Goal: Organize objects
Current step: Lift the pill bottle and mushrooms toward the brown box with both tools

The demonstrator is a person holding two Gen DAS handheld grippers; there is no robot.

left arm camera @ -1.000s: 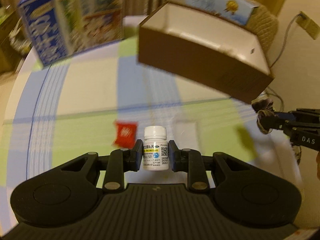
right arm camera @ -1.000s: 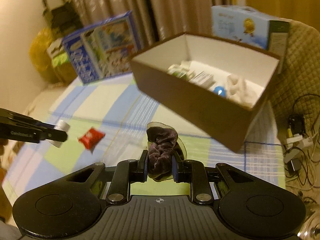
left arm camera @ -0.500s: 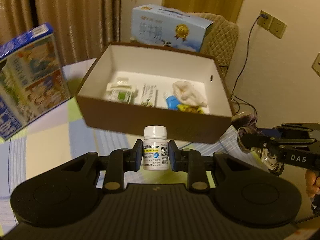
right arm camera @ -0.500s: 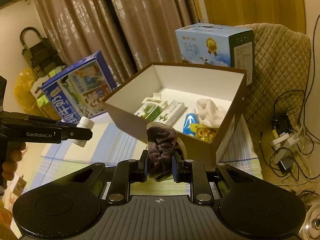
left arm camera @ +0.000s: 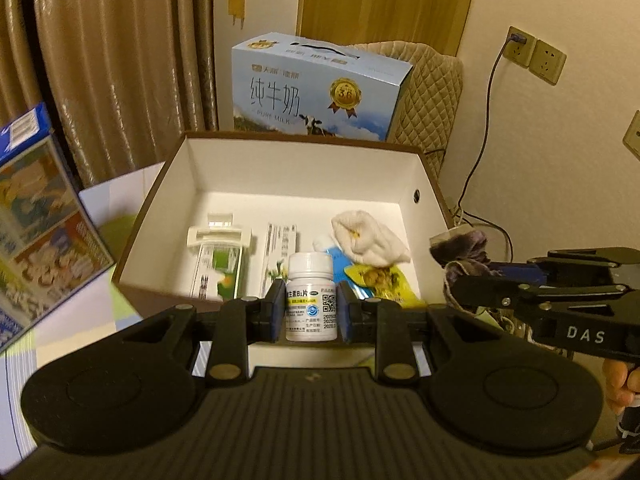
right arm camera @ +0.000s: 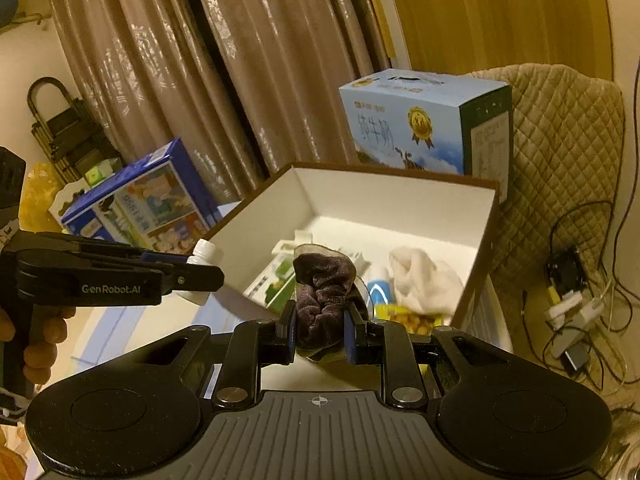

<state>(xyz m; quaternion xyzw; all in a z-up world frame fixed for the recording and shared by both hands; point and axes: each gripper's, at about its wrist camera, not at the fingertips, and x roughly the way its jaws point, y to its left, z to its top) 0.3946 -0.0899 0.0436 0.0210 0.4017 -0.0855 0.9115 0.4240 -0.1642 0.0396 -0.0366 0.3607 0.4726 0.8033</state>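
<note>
My left gripper [left arm camera: 311,308] is shut on a white pill bottle [left arm camera: 310,298], held upright just over the near wall of the brown cardboard box [left arm camera: 416,200]. My right gripper [right arm camera: 320,330] is shut on a dark purple scrunchie [right arm camera: 323,284] at the box's near edge. In the left wrist view that scrunchie [left arm camera: 460,250] hangs at the box's right rim. The right wrist view shows the pill bottle [right arm camera: 203,254] left of the box [right arm camera: 400,200]. Inside the box lie a green-and-white package [left arm camera: 218,258], a slim white carton [left arm camera: 280,250], a white cloth [left arm camera: 368,238] and a yellow packet [left arm camera: 380,280].
A light blue milk carton [left arm camera: 316,88] stands behind the box, against a quilted chair back [left arm camera: 432,92]. A blue picture box [right arm camera: 152,196] stands to the left on the checked tablecloth [left arm camera: 68,320]. Curtains hang behind. Cables and chargers [right arm camera: 572,304] lie on the floor at right.
Both grippers have risen and moved forward to the box with their loads; one second ago they were low over the tablecloth. Their grips have not changed.
</note>
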